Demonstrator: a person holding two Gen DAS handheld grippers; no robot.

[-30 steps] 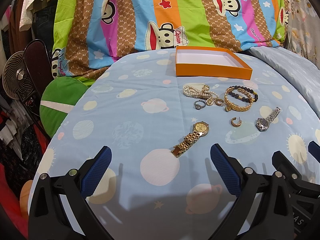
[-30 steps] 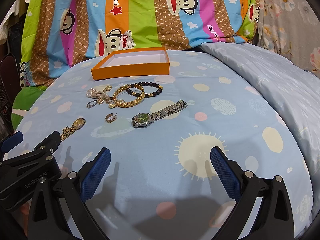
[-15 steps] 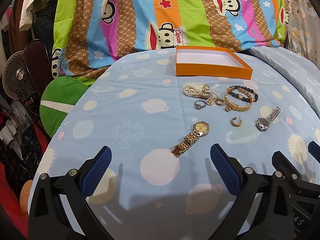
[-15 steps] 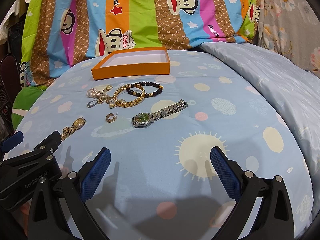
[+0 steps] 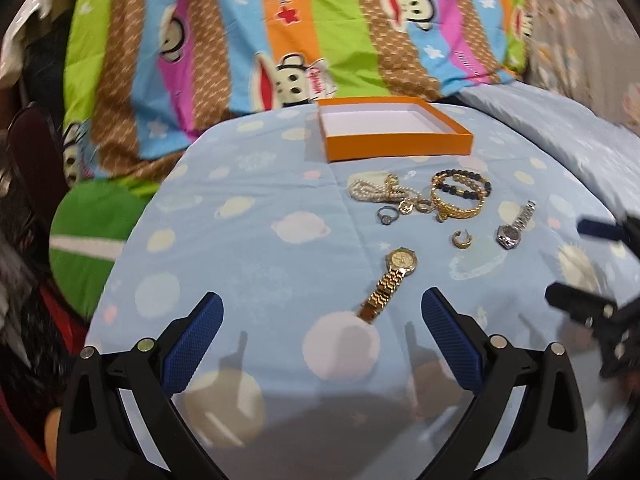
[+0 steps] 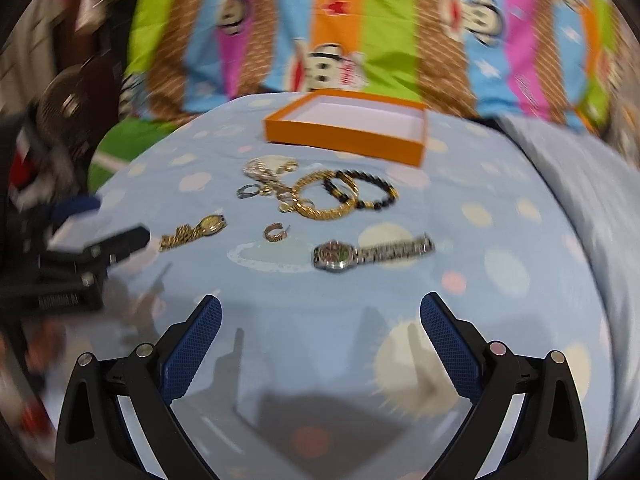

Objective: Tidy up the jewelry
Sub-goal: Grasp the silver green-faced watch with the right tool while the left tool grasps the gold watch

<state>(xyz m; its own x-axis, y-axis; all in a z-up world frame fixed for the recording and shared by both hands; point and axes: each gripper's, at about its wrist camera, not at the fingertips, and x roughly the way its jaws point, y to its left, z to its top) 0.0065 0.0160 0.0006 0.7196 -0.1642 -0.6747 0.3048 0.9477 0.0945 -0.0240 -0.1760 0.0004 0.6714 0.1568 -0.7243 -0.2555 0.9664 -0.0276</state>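
Striped cartoon-monkey bedding (image 5: pixel 320 40) rises behind a bed covered in a pale blue planet-print sheet (image 5: pixel 248 216), and the jewelry lies spread across that sheet. At the far side sits an orange box (image 5: pixel 394 146) with a white inside, holding nothing visible. Just in front of it, a pearl strand (image 5: pixel 370 192) lies tangled with small gold pieces, touching a gold chain bracelet (image 5: pixel 456 208) that overlaps a black bead bracelet (image 5: pixel 464 184). A silver ring (image 5: pixel 387 215) rests just beside the pearls. Nearer the cameras lie a gold hoop earring (image 5: pixel 461 239), a silver watch (image 5: pixel 514 227) and a gold watch (image 5: pixel 390 284), each apart from the others.

Both views carry motion blur, the right one more heavily. The left hand-held gripper (image 5: pixel 322 328) has its 2 blue-padded fingers spread wide, holding nothing, with the gold watch's band end lying just ahead, between them. The right hand-held gripper (image 6: pixel 320 328) is likewise spread wide and grips nothing; the silver watch (image 6: pixel 372 254) lies nearest ahead of it. Nothing sits between either gripper and the jewelry.

A green cushion (image 5: pixel 96 240) and a dark fan (image 6: pixel 66 116) stand off the bed's left edge, and a paler quilt (image 5: pixel 560 128) lies along the right.
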